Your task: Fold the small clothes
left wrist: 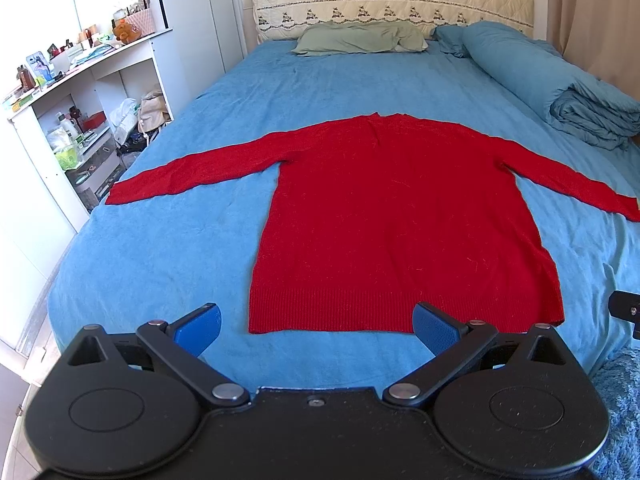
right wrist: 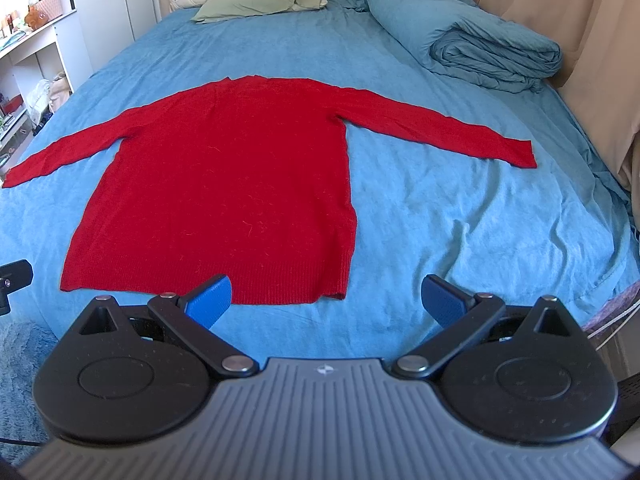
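Observation:
A red long-sleeved sweater (left wrist: 396, 216) (right wrist: 228, 184) lies flat on the blue bed sheet (left wrist: 160, 248) (right wrist: 460, 220), both sleeves spread out to the sides, its ribbed hem nearest me. My left gripper (left wrist: 316, 322) hovers open just before the hem's left half, blue pads wide apart, nothing between them. My right gripper (right wrist: 326, 298) is open too, hovering near the hem's right corner, which lies between its fingers' line of sight without being touched.
A green pillow (left wrist: 360, 38) and a rolled blue duvet (left wrist: 560, 88) (right wrist: 492, 40) lie at the bed's head and right side. White shelves (left wrist: 80, 92) crowded with small items stand left of the bed. A curtain (right wrist: 580, 40) hangs on the right.

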Motion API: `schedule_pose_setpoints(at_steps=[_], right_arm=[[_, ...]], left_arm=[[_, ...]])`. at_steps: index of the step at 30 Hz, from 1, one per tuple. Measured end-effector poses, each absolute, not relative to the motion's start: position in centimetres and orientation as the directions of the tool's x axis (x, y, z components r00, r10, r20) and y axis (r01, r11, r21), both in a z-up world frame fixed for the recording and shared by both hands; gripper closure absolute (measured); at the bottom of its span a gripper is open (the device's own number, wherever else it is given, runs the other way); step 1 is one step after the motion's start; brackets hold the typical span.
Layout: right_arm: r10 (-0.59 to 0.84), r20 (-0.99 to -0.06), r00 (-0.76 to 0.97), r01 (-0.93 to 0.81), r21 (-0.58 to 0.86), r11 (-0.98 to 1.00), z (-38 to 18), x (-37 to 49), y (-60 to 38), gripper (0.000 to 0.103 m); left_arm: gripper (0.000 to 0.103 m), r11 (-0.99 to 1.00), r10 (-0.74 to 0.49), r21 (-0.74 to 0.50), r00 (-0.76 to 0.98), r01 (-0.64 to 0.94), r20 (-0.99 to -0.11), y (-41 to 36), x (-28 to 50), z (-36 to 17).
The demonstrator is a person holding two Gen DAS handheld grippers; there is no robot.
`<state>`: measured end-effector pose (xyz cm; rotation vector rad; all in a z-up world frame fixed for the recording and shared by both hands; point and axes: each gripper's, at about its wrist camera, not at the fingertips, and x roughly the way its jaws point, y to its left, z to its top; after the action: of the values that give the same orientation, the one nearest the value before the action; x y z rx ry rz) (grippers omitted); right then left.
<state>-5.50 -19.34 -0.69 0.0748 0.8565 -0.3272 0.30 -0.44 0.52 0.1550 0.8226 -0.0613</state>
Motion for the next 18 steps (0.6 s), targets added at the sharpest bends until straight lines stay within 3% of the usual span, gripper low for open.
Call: schedule_pose_setpoints(at_steps=[18], right_arm=[[-0.251,-0.753,0.608,0.308,-0.067,0.949,-0.59,-5.48,-19.31,0.0]], left_arm=[[0.0,0.988,0.002,0.108,0.681,0.112,-0.732,-0.12,0.04,0.4]])
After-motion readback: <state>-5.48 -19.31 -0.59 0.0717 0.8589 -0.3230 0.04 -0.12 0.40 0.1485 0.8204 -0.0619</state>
